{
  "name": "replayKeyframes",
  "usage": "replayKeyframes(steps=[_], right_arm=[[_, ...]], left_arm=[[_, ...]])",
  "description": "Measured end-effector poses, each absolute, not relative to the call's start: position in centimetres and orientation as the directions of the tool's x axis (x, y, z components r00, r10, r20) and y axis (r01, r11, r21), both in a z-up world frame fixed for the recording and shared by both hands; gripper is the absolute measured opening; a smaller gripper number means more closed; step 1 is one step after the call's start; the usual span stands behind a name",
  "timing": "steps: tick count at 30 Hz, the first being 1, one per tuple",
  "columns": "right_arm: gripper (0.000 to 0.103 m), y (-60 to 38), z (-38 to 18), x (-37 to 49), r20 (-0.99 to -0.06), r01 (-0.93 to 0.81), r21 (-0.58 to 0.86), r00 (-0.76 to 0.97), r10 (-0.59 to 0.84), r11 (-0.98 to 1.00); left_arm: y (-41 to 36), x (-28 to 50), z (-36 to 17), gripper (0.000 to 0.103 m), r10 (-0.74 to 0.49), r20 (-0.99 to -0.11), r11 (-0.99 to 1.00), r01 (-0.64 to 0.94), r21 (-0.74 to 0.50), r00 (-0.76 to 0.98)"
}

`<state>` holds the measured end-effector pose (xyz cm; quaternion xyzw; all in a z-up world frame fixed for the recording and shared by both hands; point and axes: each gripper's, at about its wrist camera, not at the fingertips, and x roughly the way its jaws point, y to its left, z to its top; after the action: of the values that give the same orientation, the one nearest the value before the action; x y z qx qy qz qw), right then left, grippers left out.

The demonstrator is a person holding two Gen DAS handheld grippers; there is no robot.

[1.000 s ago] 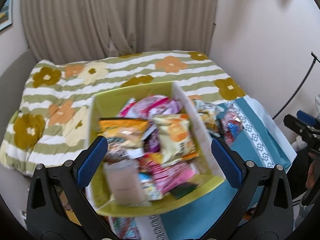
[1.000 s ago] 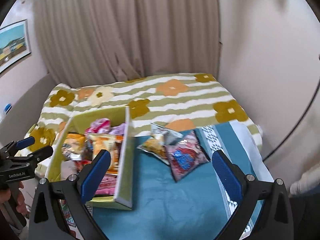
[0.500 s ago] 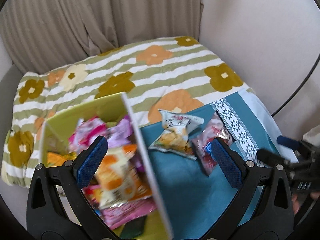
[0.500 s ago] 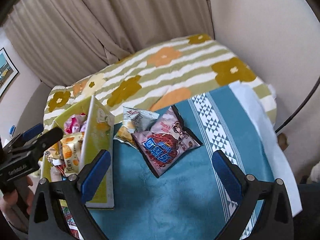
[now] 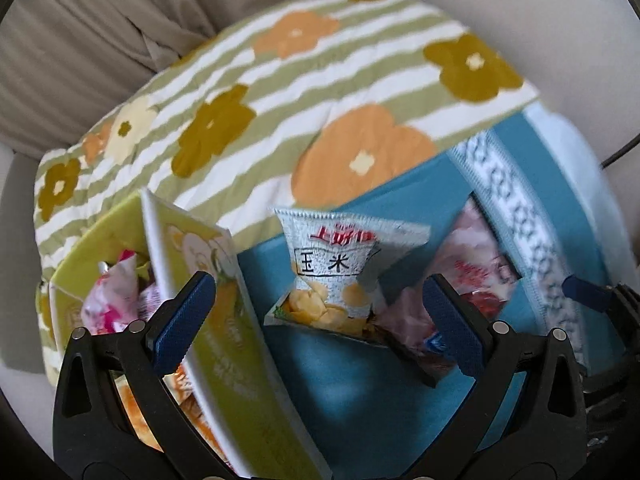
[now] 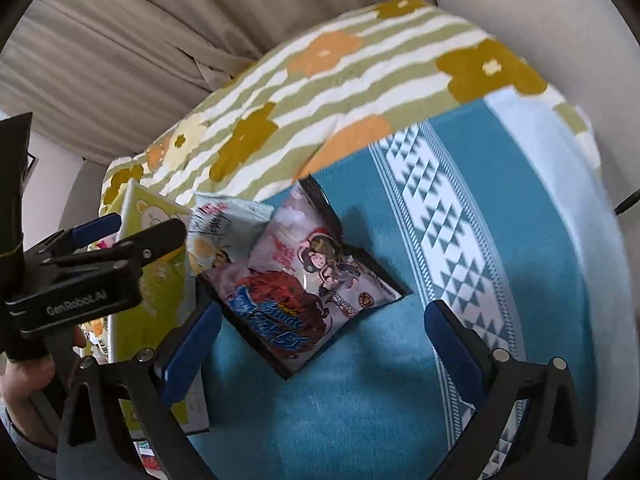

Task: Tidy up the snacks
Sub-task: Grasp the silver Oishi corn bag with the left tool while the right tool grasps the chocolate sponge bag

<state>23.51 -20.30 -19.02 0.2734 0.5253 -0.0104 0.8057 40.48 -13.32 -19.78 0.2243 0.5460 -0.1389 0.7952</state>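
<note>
**Two packets loose on the blue cloth, both grippers spread**

Beige curtains hang behind a bed with a striped, flowered quilt [image 5: 328, 92]; a teal cloth [image 6: 360, 400] covers its near part. My left gripper [image 5: 316, 324] is spread wide with nothing between its fingers. Straight ahead of it, in the gap, lies the silver corn-snack packet [image 5: 340, 276] on the cloth; the green snack box [image 5: 224, 320] stands just behind my left finger. My right gripper [image 6: 320, 344] is likewise wide apart and empty. The pink-and-red packet [image 6: 312, 280] lies between and just beyond its fingers, overlapping the corn packet's edge, beside the box.
</note>
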Motion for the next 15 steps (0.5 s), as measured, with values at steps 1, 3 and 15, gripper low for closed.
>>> replayKeyframes(steps=[1, 3, 15], right_arm=[[0.101, -20.5, -19.6, 23.6, -0.851, 0.313, 0.443, 0.442, 0.284, 0.84], [0.101, -20.8, -20.5, 23.8, -0.847, 0.332, 0.467, 0.433, 0.308, 0.819], [0.101, -22.1, -23.9, 24.0, -0.79, 0.468, 0.604, 0.459, 0.406, 0.646]], left_arm=[[-13.4, 40.8, -20.5, 0.102, 0.037, -0.938, 0.86, 0.467, 0.206, 0.346], [-13.7, 41.3, -21.3, 0.102, 0.036, -0.947, 0.859, 0.475, 0.192, 0.318], [-14.4, 42.5, -25.3, 0.094, 0.147, -0.954, 0.806, 0.527, 0.269, 0.262]])
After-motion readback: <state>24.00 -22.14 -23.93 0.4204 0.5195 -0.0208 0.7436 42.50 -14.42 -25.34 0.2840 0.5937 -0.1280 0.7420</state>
